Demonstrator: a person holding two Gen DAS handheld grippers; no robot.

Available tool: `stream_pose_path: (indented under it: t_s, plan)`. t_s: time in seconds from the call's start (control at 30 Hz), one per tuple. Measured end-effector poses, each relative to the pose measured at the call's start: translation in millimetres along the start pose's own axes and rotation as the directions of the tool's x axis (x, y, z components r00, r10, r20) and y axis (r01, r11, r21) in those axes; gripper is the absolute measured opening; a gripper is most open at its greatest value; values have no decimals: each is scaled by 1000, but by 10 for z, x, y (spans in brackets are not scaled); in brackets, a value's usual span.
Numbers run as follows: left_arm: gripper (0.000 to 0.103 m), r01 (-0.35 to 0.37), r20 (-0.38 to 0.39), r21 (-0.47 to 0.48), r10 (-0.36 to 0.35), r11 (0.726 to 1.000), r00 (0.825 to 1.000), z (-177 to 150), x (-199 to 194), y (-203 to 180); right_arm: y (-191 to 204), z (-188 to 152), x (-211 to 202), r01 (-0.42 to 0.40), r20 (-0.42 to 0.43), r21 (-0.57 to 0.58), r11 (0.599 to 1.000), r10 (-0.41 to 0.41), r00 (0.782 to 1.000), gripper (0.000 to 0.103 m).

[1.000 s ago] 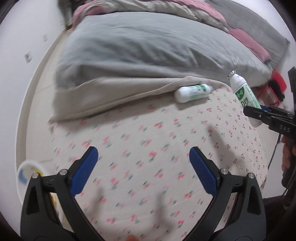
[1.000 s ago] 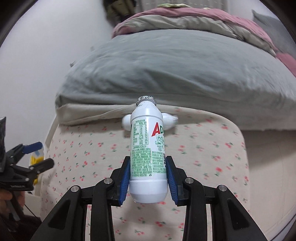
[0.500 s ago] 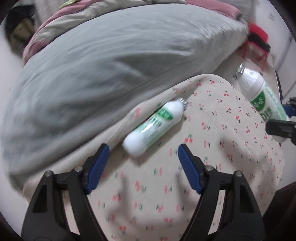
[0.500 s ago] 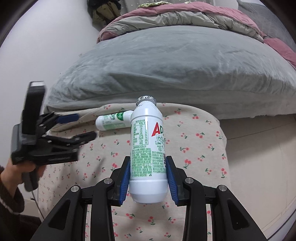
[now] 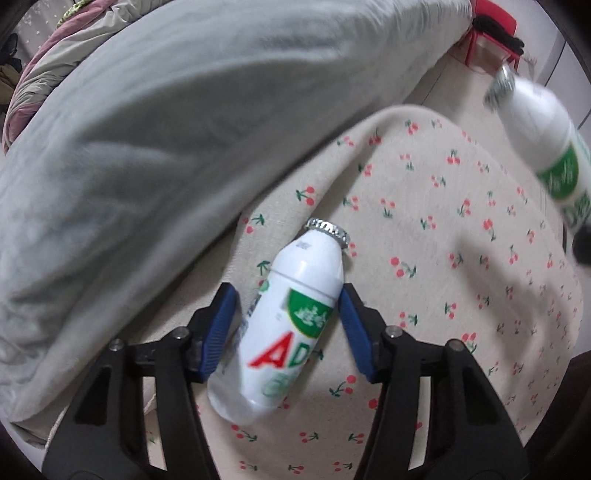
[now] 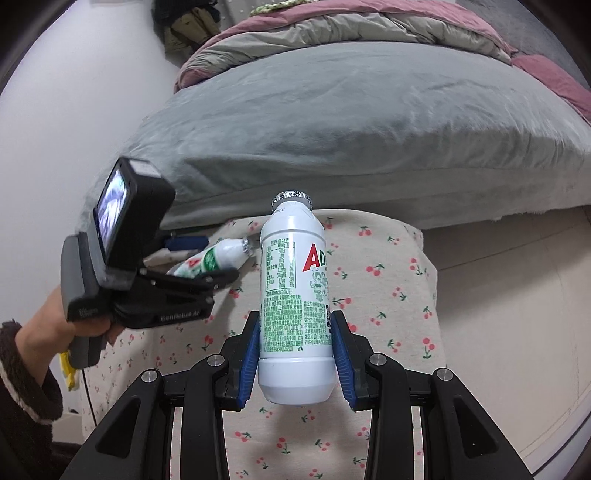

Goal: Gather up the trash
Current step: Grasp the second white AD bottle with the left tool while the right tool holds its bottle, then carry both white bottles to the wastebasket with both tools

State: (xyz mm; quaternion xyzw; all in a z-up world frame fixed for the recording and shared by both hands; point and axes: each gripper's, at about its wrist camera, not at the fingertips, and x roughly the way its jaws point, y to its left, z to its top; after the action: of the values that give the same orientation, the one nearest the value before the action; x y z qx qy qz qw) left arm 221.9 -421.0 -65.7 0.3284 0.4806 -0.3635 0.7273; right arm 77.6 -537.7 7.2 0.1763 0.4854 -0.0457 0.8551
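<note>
White lying bottle [image 5: 280,332] beside the grey duvet [image 5: 166,147] sits between the closing left gripper [image 5: 286,325] jaws; the right gripper [image 6: 295,354] clamps an upright bottle [image 6: 295,295].

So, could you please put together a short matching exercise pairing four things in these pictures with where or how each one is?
Things:
1. upright bottle
2. lying bottle
3. grey blanket
4. red stool

Places or states:
a. lying across the bed, beyond the cherry-print sheet
b. clamped in the right gripper
c. on the floor past the far end of the bed
d. on the sheet between the closing jaws of the left gripper, not yet pressed

Pairs: 1-b, 2-d, 3-a, 4-c
</note>
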Motion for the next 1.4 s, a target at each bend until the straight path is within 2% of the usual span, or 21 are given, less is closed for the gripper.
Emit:
stream_pose_path:
  t_s: [0.23, 0.33, 0.47, 0.73, 0.77, 0.87, 1.27, 1.4]
  plan:
    - [47, 12, 25, -117, -9, 993, 1000, -275, -123, -8, 13, 4, 13, -3, -2, -2, 1000, 3, 1000, 37]
    - [45, 39, 49, -211, -30, 977, 998, -514, -223, 49, 75, 15, 8, 0, 6, -23, 1000, 0, 1000, 37]
    - [41, 63, 64, -290, -47, 955, 997, -789, -347, 115, 218, -2, 0, -9, 9, -56, 998, 10, 1000, 37]
    - [41, 45, 114, -357, -4, 933, 993, -1384, -852, 255, 574, -52, 26, -39, 5, -122, 992, 40, 999, 37]
    - [41, 45, 118, -365, -2, 930, 993, -1461, -898, 386, 638, -65, 21, -43, 6, -134, 990, 44, 999, 37]
    - [41, 40, 127, -396, 11, 917, 992, -1624, -1049, 471, 827, -113, 23, -72, 0, -165, 984, 72, 997, 37]
    - [41, 28, 168, -526, 71, 850, 983, -2433, -1438, 827, 1609, -416, 109, -96, -32, -319, 943, 91, 995, 37]
    - [41, 31, 183, -578, 92, 815, 979, -2756, -1535, 970, 1884, -502, 155, -105, -45, -363, 926, 95, 994, 37]
